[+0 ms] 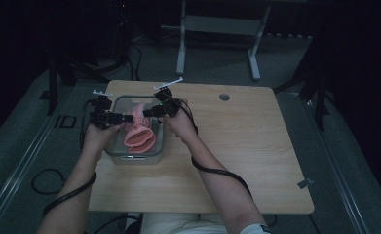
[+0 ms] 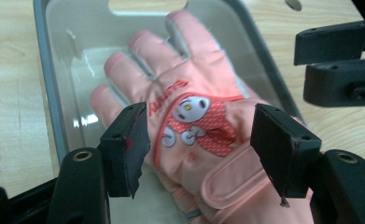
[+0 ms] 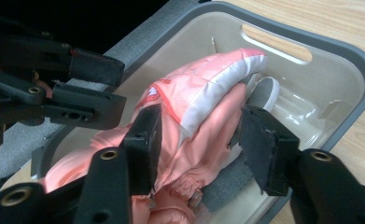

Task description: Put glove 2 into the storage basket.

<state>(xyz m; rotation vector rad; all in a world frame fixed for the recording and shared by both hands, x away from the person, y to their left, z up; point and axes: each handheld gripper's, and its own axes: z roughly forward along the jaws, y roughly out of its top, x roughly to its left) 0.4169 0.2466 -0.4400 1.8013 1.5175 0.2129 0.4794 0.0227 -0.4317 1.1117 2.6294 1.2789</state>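
A wooden table [image 1: 237,146] is seen from above, with a grey plastic bin [image 1: 111,152] set near its left side. A pink glove [image 1: 139,132] lies inside the bin, its cuff toward the person and its fingers pointing away.

The left gripper [image 1: 127,118] is held over the bin's left edge and the right gripper [image 1: 148,112] over the bin from the right, their tips near each other above the glove.

In the left gripper view, the glove [image 2: 194,116] is shown palm-down with a cartoon patch on its back; the jaws are parted about halfway, one to each side of the glove's wrist area, with no pad seen pressing on the fabric. In the right gripper view, the jaws are likewise about half open, straddling a raised fold of the glove [image 3: 203,102]; the left-hand pad sits against or just beside the cloth, and a firm pinch cannot be made out.

The step in hand is judged to be the release of the glove into the bin [image 3: 353,70]. The next move would call for both grippers to be lifted straight clear without the fabric being snagged.
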